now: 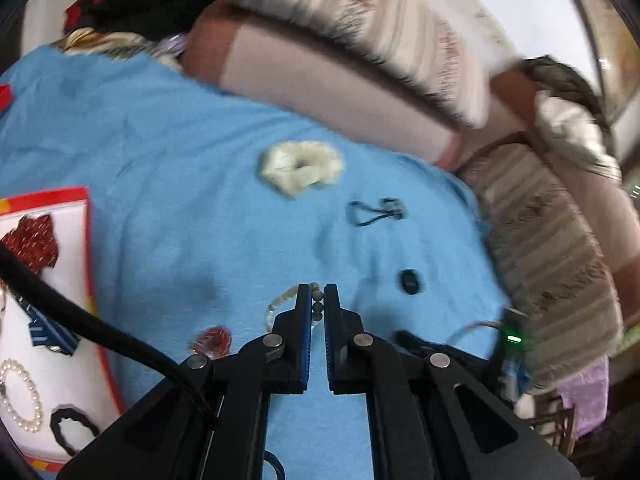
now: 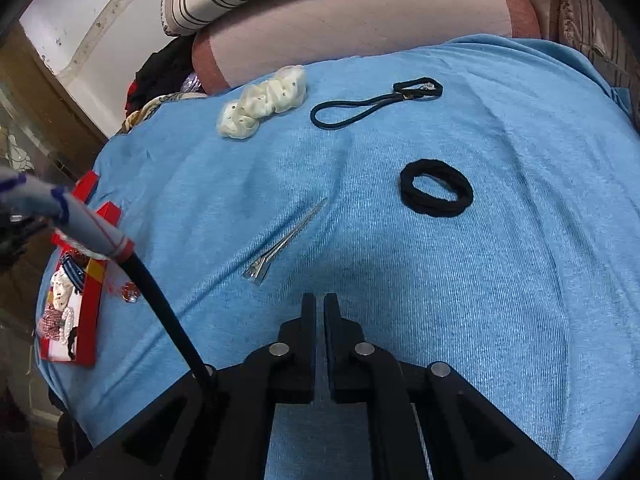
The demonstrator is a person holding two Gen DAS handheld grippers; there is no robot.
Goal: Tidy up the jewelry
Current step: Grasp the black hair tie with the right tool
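In the left wrist view my left gripper (image 1: 318, 300) is shut on a pale beaded bracelet (image 1: 280, 304). A few beads show between the fingertips and the strand loops off to the left, above the blue cloth (image 1: 160, 160). A red-rimmed box (image 1: 90, 264) at the left holds a pearl bracelet (image 1: 22, 396), a black scrunchie (image 1: 70, 428) and other pieces. In the right wrist view my right gripper (image 2: 319, 300) is shut with nothing between its fingers, low over the blue cloth (image 2: 480, 280). A silver hair clip (image 2: 280, 244) lies just ahead and to its left.
A white scrunchie (image 2: 260, 104), a thin black elastic with a charm (image 2: 360, 108) and a thick black hair tie (image 2: 437, 194) lie on the cloth. A small red piece (image 2: 130, 292) sits by the box (image 2: 84, 320). Folded blankets (image 1: 360, 80) border the far side.
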